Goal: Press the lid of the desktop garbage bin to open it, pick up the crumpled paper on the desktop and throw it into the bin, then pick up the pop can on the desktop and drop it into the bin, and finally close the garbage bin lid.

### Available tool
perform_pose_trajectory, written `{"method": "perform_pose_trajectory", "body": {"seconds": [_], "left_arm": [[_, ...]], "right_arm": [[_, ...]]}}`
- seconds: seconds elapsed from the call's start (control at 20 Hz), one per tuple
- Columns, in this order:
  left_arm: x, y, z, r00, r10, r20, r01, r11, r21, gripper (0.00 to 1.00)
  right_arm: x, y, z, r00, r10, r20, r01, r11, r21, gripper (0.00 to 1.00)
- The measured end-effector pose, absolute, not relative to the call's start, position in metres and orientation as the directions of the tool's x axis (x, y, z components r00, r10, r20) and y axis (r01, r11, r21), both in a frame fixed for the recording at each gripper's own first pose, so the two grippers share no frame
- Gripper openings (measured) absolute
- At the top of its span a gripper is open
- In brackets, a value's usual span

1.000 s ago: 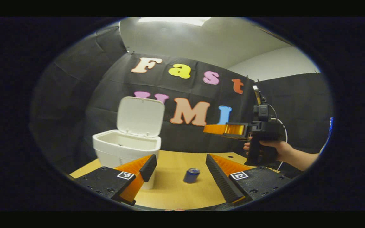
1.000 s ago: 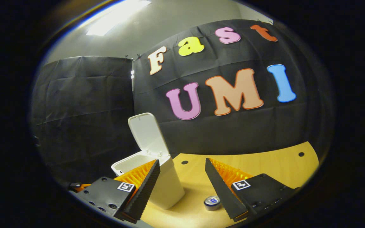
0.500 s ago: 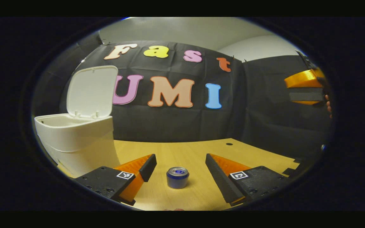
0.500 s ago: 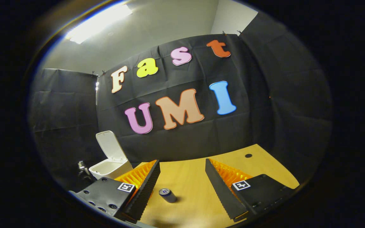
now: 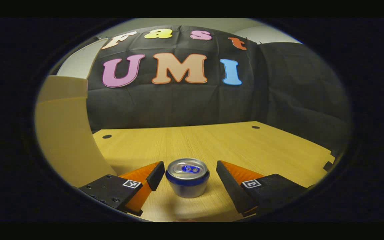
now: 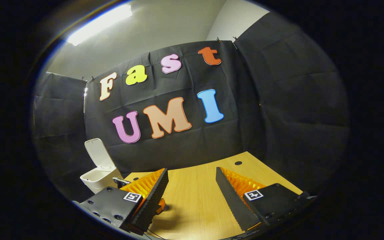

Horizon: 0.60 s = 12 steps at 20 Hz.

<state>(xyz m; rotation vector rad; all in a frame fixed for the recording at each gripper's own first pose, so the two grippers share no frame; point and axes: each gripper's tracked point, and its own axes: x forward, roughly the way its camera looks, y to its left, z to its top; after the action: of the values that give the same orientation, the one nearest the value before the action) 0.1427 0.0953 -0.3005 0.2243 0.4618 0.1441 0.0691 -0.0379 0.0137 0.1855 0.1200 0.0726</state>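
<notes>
A blue and silver pop can (image 5: 187, 180) stands upright on the wooden table (image 5: 238, 146). It sits between the fingers of my left gripper (image 5: 190, 166), which is open with a small gap on each side of the can. The white garbage bin (image 5: 65, 133) rises close on the left. In the right gripper view the bin (image 6: 99, 176) is far off at the left with its lid (image 6: 96, 154) standing up. My right gripper (image 6: 191, 170) hangs open above the table with nothing between its fingers. Part of the left gripper (image 6: 160, 206) peeks out behind its left finger.
The black cloth wall (image 5: 185, 103) closes the back and right of the booth. Small round holes (image 5: 255, 127) dot the tabletop near its far edge. The table's right edge (image 5: 325, 160) is notched.
My left gripper has come down and forward until the can stands between its fingers; the bin has slid to the view's left edge. My right gripper has drawn back and away from the bin.
</notes>
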Motion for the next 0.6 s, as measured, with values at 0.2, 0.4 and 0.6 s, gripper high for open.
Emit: {"method": "perform_pose_trajectory", "body": {"seconds": [0.2,0.4,0.6], "left_arm": [[0.138,0.105,-0.325,0.831,0.237,-0.503,-0.112,0.957,0.266,0.91],[0.134,0.080,-0.281,0.864,0.198,-0.464,-0.085,0.964,0.253,0.79],[0.126,0.055,-0.168,0.936,0.094,-0.338,-0.032,0.982,0.184,0.77]], "right_arm": [[0.072,-0.042,0.010,0.989,0.078,-0.128,-0.054,0.982,0.183,0.95],[0.078,-0.042,0.010,0.987,0.081,-0.137,-0.058,0.985,0.163,0.95],[0.084,-0.030,0.013,0.985,0.118,-0.125,-0.095,0.979,0.179,0.95]]}}
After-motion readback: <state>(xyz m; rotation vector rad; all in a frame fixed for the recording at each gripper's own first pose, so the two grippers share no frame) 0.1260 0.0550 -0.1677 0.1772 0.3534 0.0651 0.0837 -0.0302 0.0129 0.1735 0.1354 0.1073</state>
